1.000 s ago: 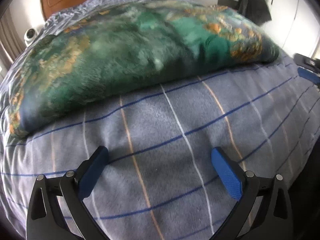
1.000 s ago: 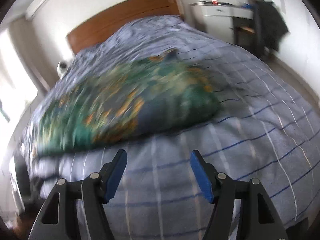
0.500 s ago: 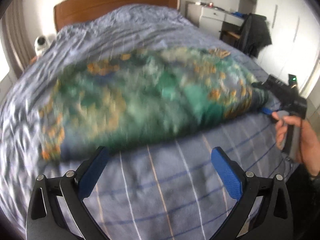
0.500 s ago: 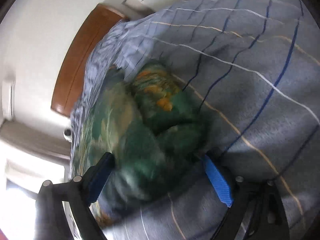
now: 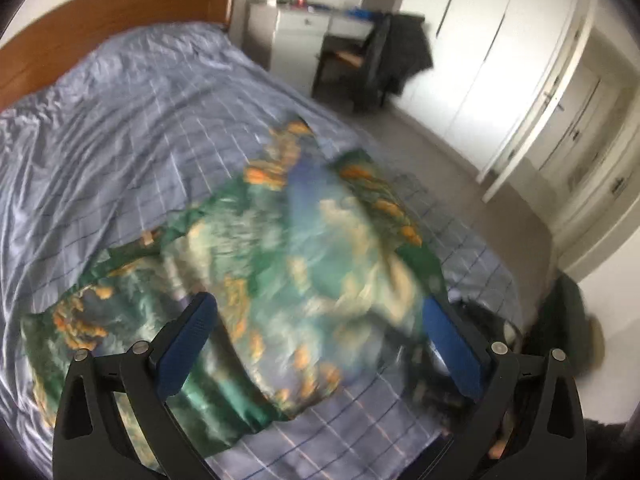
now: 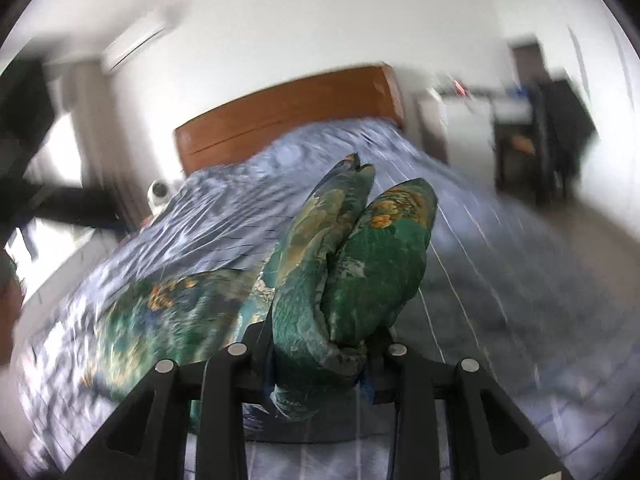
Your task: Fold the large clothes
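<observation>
A large green cloth with orange and cream patches [image 5: 280,272] lies spread across the blue-grey checked bedspread [image 5: 132,136]. My left gripper [image 5: 320,340] hangs open above it, its blue pads [image 5: 192,340] wide apart and touching nothing. In the right wrist view a thick bunch of the same green cloth [image 6: 348,264] stands up between the jaws of my right gripper [image 6: 320,352]. Those jaws are closing on it, and the folds hide the pads. The rest of the cloth trails down to the left onto the bed [image 6: 224,216].
A wooden headboard [image 5: 100,28] closes the far end of the bed. Beyond the bed's right side are a white desk [image 5: 312,28], a chair with a dark jacket [image 5: 396,60], bare floor [image 5: 460,168] and white wardrobe doors [image 5: 488,60]. A small round white device [image 6: 160,194] sits left of the bed.
The left gripper has risen and now looks down on the cloth from above. The right gripper reached the cloth's end, closed around it and lifted the bunch off the bed.
</observation>
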### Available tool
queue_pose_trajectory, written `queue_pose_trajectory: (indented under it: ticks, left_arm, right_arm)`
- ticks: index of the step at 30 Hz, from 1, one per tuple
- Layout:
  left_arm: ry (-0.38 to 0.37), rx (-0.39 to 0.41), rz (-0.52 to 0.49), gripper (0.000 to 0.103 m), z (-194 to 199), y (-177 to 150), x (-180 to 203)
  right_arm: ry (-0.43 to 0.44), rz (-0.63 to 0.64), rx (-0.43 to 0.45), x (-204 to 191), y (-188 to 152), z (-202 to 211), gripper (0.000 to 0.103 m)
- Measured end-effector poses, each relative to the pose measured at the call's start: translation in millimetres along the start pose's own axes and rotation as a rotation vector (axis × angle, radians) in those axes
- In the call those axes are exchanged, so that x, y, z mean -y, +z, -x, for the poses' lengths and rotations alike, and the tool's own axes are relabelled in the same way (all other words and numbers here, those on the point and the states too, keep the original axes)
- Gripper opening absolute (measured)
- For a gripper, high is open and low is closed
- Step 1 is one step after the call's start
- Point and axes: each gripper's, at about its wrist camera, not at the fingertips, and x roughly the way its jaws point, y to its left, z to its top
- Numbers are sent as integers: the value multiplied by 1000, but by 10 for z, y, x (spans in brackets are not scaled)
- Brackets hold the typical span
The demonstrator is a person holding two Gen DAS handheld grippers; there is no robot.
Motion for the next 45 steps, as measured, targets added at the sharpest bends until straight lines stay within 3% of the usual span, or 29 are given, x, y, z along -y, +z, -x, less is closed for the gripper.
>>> queue_pose_trajectory:
  ticks: [7,12,13,14,15,16,17,19,20,21,23,26,28,30,33,38,41,45]
  left_arm:
    - [0,-29,52,102,222,11,-207]
    - [188,-74,38,103,260,-188,-466]
    - [216,-80,45,100,249,-257,-548]
    - [230,-81,58,77,251,-304,-615]
    - [234,-89,92,56,235,-370,-733]
    - [193,-96,145,40,221,-416,-864]
    - [157,-92,187,34,228,-454,-973]
    - [114,-88,218,29,253,-538,-1147]
    - [117,-80,216,28,285,-556,-1215]
    - [127,-69,215,27,325,-572,-1277]
    - [120,-43,239,27,464,-666,-1509]
    - [142,-42,271,28,523,-807,-1879]
    - [166,-59,297,28,503,-973,-2138]
    - [173,-72,333,28,443,-1047,-2296]
    - [186,-67,389,28,472,-1250,-2561]
    - [191,-43,451,30,505,-1451,-2892]
    - [193,-60,476,31,427,-1601,-3029]
    - [171,-71,521,33,297,-2002,-3180]
  right_arm:
    - [43,376,37,-1002,-33,127,31]
    - [85,669,85,-1685,-258,254,31]
    - [91,694,88,-1761,-281,249,31]
    - [95,712,89,-1822,-296,241,31]
    - [97,724,89,-1842,-281,222,31]
    - [99,731,88,-1866,-296,222,31]
    - [104,732,79,-1887,-306,206,31]
    - [111,727,54,-1878,-295,148,34]
    - [127,714,39,-1900,-288,168,43]
    - [155,690,26,-1912,-271,191,58]
    - [290,541,-48,-1794,-117,291,74]
    - [384,379,-112,-1554,40,290,74]
    - [360,322,-149,-1425,130,156,65]
    - [318,305,-183,-1351,212,-9,21]
    - [299,256,-267,-1361,257,-432,15]
    - [367,226,-331,-1604,172,-801,12]
    - [368,268,-372,-1841,-61,-1017,12]
    - [351,233,-537,-1908,-523,-1413,10]
